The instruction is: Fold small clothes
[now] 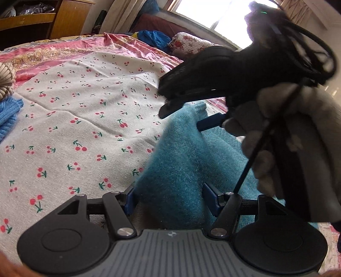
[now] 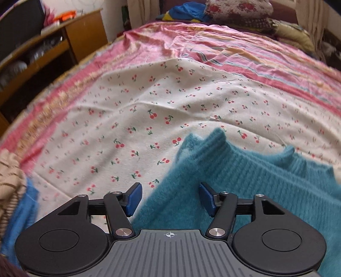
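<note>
A fuzzy teal knit sweater (image 2: 245,181) lies on the cherry-print sheet (image 2: 149,102) of the bed. In the right wrist view its ribbed edge points away from me. My right gripper (image 2: 170,199) is open just above the sweater's left part, jaws apart, nothing between the pads. In the left wrist view the teal sweater (image 1: 183,162) lies under my open left gripper (image 1: 170,200). The right gripper (image 1: 170,102), held by a gloved hand, hovers above the sweater's far end in that view.
A folded blue knit (image 1: 8,119) and a beige striped knit (image 1: 6,81) lie at the left on the sheet. A pink patterned bedspread (image 2: 213,42) covers the bed. A wooden shelf (image 2: 53,49) stands at left, pillows and blue cloth (image 2: 187,10) beyond.
</note>
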